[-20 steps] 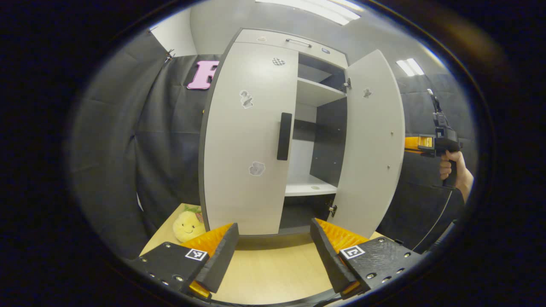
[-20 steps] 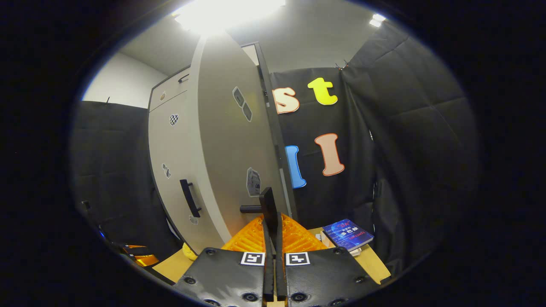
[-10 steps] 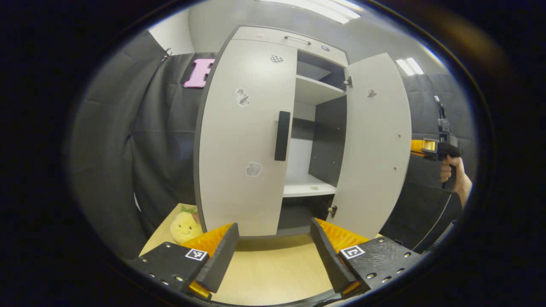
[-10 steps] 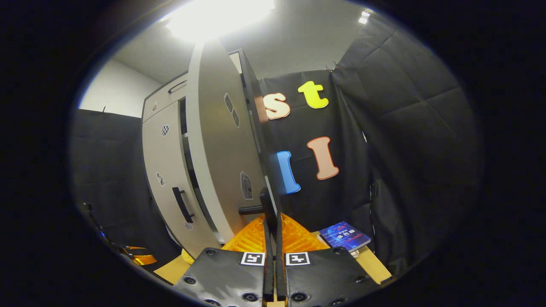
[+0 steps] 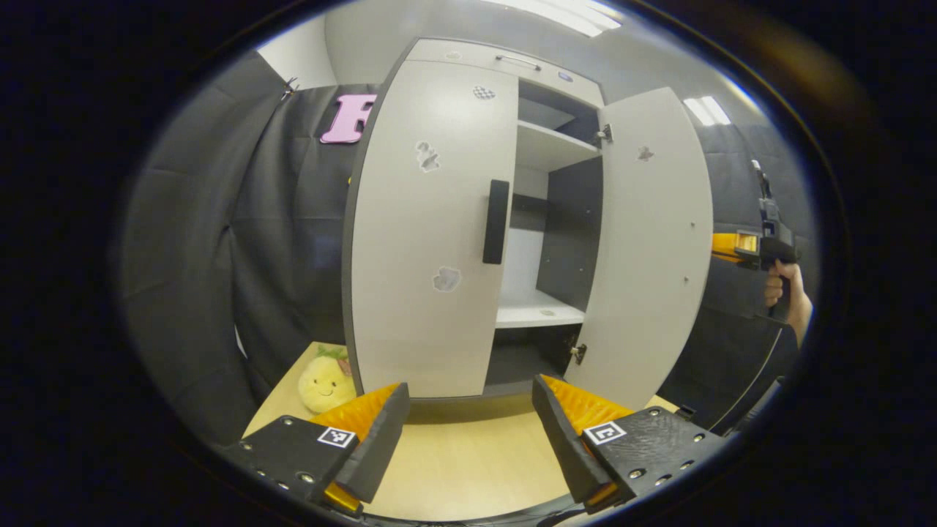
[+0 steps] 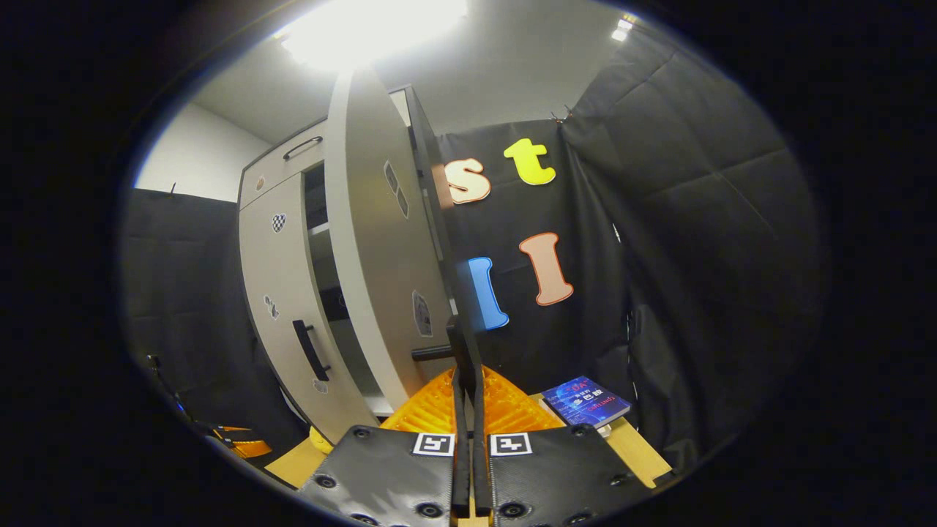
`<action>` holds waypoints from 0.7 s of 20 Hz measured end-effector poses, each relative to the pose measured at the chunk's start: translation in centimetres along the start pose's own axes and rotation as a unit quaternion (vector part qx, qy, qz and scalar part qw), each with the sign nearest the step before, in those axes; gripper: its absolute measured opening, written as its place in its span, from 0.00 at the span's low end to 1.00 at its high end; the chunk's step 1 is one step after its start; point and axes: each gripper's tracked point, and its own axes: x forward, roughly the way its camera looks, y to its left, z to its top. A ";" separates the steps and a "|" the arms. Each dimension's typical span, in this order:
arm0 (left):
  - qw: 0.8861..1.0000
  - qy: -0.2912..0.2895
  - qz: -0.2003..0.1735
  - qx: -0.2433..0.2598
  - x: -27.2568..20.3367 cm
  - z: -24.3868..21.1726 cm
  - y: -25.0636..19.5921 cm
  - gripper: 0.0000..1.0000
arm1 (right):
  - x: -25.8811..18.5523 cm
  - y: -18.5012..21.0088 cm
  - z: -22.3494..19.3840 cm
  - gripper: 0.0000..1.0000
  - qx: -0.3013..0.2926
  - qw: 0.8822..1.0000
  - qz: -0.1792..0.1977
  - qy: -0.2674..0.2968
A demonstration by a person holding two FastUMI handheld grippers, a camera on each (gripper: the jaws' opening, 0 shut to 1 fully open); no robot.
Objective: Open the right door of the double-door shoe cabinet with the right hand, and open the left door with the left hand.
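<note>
Your right gripper (image 6: pixel 466 380) has its 2 fingers pressed onto the dark handle (image 6: pixel 460 350) of the right door (image 6: pixel 373 241), pinching it edge-on. That door stands swung well out from the shoe cabinet (image 5: pixel 505 69), baring the shelves (image 5: pixel 538 315) inside. Your left gripper (image 5: pixel 468 432) hangs low over the wooden tabletop (image 5: pixel 461 468) with its jaws spread wide, holding and touching nothing. The left door (image 5: pixel 428 234) lies shut, its handle (image 5: pixel 495 221) well above and ahead of those fingers.
</note>
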 end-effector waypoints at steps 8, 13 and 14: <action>1.000 0.004 -0.012 0.010 2.3 0.3 0.0 0.97 | -3.8 -2.7 1.7 0.02 0.016 0.999 -0.046 -0.016; 0.998 -0.033 -0.044 -0.016 5.3 4.5 -1.5 0.99 | -5.2 -6.6 3.1 0.02 0.009 0.993 -0.118 -0.027; 0.998 -0.041 -0.043 -0.021 5.9 5.5 -1.4 0.97 | -7.0 -8.0 4.1 0.04 0.007 0.991 -0.131 -0.026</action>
